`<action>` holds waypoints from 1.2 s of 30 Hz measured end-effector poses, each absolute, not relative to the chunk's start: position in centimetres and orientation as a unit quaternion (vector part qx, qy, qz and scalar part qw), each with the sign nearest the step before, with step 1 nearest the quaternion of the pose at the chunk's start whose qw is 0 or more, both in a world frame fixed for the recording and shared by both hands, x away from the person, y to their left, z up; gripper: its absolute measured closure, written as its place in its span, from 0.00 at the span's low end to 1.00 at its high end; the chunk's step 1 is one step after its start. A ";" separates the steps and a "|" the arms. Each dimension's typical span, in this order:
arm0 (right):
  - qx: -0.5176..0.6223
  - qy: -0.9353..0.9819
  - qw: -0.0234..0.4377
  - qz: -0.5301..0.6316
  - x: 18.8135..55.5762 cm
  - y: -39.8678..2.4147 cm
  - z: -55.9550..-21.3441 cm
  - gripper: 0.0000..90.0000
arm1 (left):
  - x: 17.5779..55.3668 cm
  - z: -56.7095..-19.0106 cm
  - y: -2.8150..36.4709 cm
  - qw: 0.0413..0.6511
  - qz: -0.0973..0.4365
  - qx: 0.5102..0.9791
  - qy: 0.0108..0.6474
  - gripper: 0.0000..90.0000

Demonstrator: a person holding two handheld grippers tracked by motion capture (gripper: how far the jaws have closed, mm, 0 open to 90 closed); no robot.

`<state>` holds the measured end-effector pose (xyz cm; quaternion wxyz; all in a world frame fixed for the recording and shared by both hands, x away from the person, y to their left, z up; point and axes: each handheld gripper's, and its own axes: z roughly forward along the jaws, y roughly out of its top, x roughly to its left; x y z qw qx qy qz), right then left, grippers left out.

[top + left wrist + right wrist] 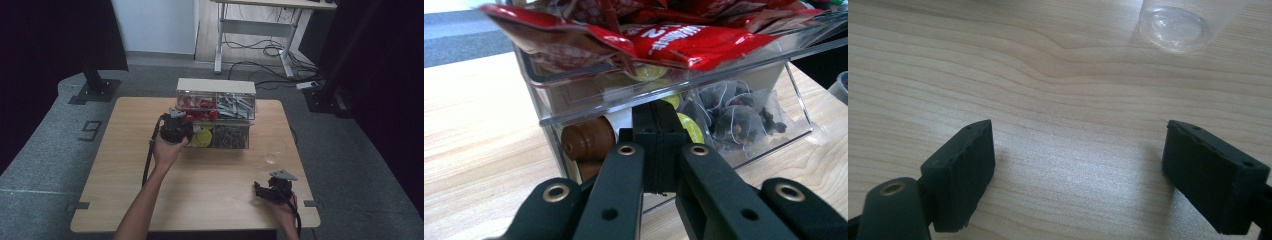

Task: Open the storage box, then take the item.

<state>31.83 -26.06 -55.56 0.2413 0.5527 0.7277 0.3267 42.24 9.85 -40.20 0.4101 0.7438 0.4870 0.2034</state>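
Observation:
A clear two-level organizer (248, 116) stands at the back middle of the wooden table (120, 165). Its upper left drawer (574, 82) juts toward me, heaped with red packets (694, 37). Below it lie brown capsules (586, 140), yellow capsules (691, 129) and dark tea bags (739, 117). My left gripper (655, 115) is shut with nothing between its jaws, and its tips sit close to the lower compartment's front. In the high view the left gripper (182, 131) is at the organizer's left front. My right gripper (1078, 167) stands open just above bare wood, at the front right (261, 190).
A clear plastic cup (1175, 22) stands on the table just beyond the right gripper, to the right of the organizer (271, 157). The upper right drawer holds grey packets (235, 105). Black stands and a desk with cables are on the floor behind the table.

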 end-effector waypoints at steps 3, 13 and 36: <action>0.553 0.728 0.241 0.327 31.8 -26.1 -55.6 0.15 | 42.3 -40.2 9.9 0.411 0.201 0.744 0.487 1.00; 0.553 0.723 0.248 0.332 31.6 -26.1 -55.5 0.26 | 42.3 -40.2 9.9 0.411 0.198 0.746 0.486 1.00; 0.531 0.666 0.249 0.461 31.6 -23.9 -50.3 0.48 | 43.0 -41.0 10.5 0.430 0.175 0.752 0.468 1.00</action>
